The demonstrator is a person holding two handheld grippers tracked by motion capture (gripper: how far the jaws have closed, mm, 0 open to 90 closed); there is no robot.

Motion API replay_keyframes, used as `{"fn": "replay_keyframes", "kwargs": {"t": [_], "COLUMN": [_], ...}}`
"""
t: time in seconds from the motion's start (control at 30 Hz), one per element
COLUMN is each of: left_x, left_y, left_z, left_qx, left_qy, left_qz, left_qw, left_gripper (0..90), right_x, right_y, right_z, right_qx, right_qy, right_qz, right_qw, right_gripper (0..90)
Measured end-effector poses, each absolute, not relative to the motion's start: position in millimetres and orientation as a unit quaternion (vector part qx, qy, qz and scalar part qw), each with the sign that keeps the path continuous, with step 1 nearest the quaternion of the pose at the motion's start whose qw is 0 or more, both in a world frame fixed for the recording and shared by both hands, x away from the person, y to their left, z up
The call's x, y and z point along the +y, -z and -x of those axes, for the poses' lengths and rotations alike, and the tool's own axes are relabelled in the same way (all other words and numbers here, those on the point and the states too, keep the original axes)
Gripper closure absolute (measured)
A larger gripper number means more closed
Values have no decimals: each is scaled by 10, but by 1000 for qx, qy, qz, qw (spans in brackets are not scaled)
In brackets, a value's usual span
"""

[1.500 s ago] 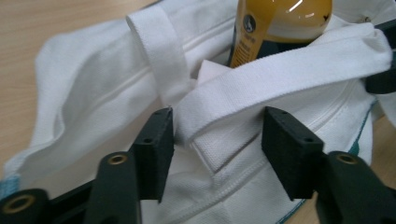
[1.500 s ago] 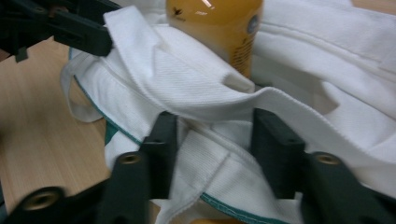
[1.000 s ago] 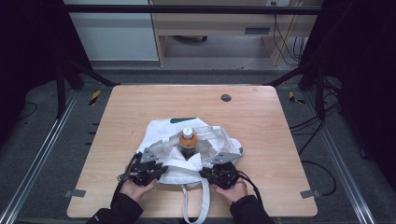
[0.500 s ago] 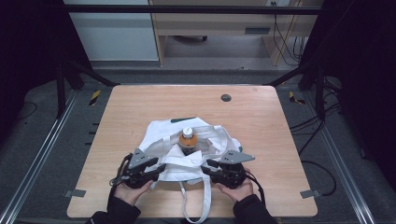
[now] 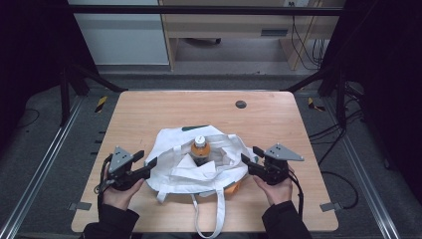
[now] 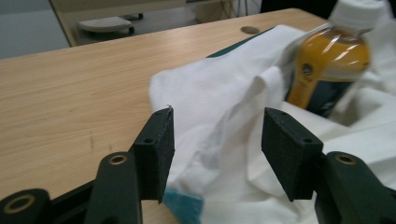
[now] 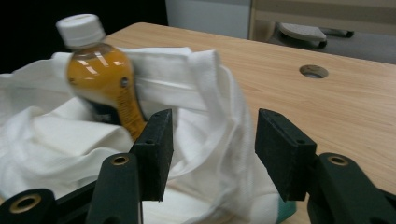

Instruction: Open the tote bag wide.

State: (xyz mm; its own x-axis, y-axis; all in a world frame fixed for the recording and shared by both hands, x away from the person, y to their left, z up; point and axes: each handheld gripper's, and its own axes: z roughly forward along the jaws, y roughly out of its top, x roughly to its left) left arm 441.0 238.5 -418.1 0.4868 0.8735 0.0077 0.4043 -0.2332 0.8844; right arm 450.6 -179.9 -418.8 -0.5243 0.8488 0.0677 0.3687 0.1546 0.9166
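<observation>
Soft, floppy white cloth tote bag (image 5: 199, 167) around upright orange plastic drink bottle (image 5: 200, 149); both tongs, left (image 5: 149, 163) and right (image 5: 247, 160), apart, flanking; likely best gripped by rim folds.

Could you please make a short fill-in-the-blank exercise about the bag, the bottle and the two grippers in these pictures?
1. The bottle standing inside the white bag has a cap of ____ colour.
2. The jaws of the left gripper are ____, not closed on the cloth.
3. The right gripper is on the bag's ____ side.
4. The bag lies on a ____ table.

Missing words: white; open; right; wooden
</observation>
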Motion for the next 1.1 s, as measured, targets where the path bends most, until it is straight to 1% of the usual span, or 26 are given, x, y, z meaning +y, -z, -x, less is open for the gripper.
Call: {"fn": "replay_keyframes", "kwargs": {"t": [0.03, 0.07, 0.1, 0.13, 0.17, 0.23, 0.27, 0.3, 0.33, 0.37, 0.4, 0.5, 0.53, 0.57, 0.6, 0.7, 0.77, 0.9, 0.93, 0.97, 1.0, 1.03, 1.07, 1.1], "left_x": [2364, 2364, 2343, 2303, 2286, 2257, 2241, 2241, 2226, 2226, 2230, 2248, 2246, 2244, 2235, 2231, 2236, 2239, 2256, 2278, 2330, 2330, 2384, 2384], "left_y": [4217, 4217, 4258, 4343, 4378, 4428, 4438, 4438, 4419, 4419, 4389, 4407, 4442, 4485, 4563, 4614, 4647, 4634, 4620, 4605, 4562, 4562, 4507, 4507], "left_z": [-4462, -4462, -4506, -4584, -4618, -4682, -4712, -4712, -4774, -4774, -4839, -4924, -4964, -5002, -5048, -5073, -5087, -5076, -5070, -5065, -5046, -5046, -5013, -5013], "left_qx": [432, 432, 432, 434, 436, 436, 440, 440, 438, 438, 446, 461, 467, 473, 484, 485, 483, 481, 481, 483, 487, 487, 482, 482], "left_qy": [-263, -263, -261, -254, -247, -241, -243, -243, -253, -253, -262, -249, -247, -244, -237, -231, -223, -223, -219, -213, -203, -203, -204, -204], "left_qz": [-748, -748, -756, -768, -773, -780, -780, -780, -779, -779, -767, -759, -758, -756, -754, -758, -762, -760, -758, -753, -743, -743, -737, -737], "left_qw": [430, 430, 417, 397, 389, 379, 374, 374, 370, 370, 380, 386, 383, 380, 376, 371, 369, 376, 382, 392, 412, 412, 428, 428], "left_gripper": [426, 426, 426, 465, 523, 689, 731, 782, 837, 864, 871, 873, 875, 875, 876, 875, 874, 862, 837, 793, 671, 640, 588, 527], "right_x": [-1792, -1792, -1777, -1742, -1720, -1693, -1681, -1681, -1677, -1677, -1670, -1660, -1645, -1645, -1622, -1592, -1558, -1527, -1534, -1543, -1594, -1594, -1650, -1650], "right_y": [4202, 4202, 4224, 4284, 4317, 4370, 4385, 4385, 4388, 4388, 4387, 4423, 4505, 4505, 4599, 4685, 4768, 4766, 4750, 4730, 4667, 4667, 4585, 4585], "right_z": [-4557, -4557, -4606, -4695, -4734, -4809, -4842, -4842, -4910, -4910, -4992, -5086, -5179, -5179, -5241, -5267, -5284, -5275, -5269, -5263, -5233, -5233, -5199, -5199], "right_qx": [721, 721, 726, 741, 746, 755, 759, 759, 757, 757, 752, 749, 749, 749, 751, 753, 757, 762, 759, 757, 750, 750, 740, 740], "right_qy": [-489, -489, -480, -460, -451, -435, -426, -426, -424, -424, -427, -423, -411, -411, -400, -394, -385, -379, -382, -385, -402, -402, -421, -421], "right_qz": [-426, -426, -428, -426, -429, -432, -432, -432, -435, -435, -438, -446, -459, -459, -468, -473, -479, -474, -476, -479, -473, -473, -468, -468], "right_qw": [243, 243, 245, 243, 238, 232, 237, 237, 240, 240, 247, 248, 246, 246, 239, 234, 222, 226, 224, 224, 229, 229, 238, 238], "right_gripper": [491, 491, 512, 591, 662, 809, 876, 876, 887, 887, 887, 888, 888, 888, 888, 888, 886, 875, 851, 805, 725, 725, 655, 655]}}
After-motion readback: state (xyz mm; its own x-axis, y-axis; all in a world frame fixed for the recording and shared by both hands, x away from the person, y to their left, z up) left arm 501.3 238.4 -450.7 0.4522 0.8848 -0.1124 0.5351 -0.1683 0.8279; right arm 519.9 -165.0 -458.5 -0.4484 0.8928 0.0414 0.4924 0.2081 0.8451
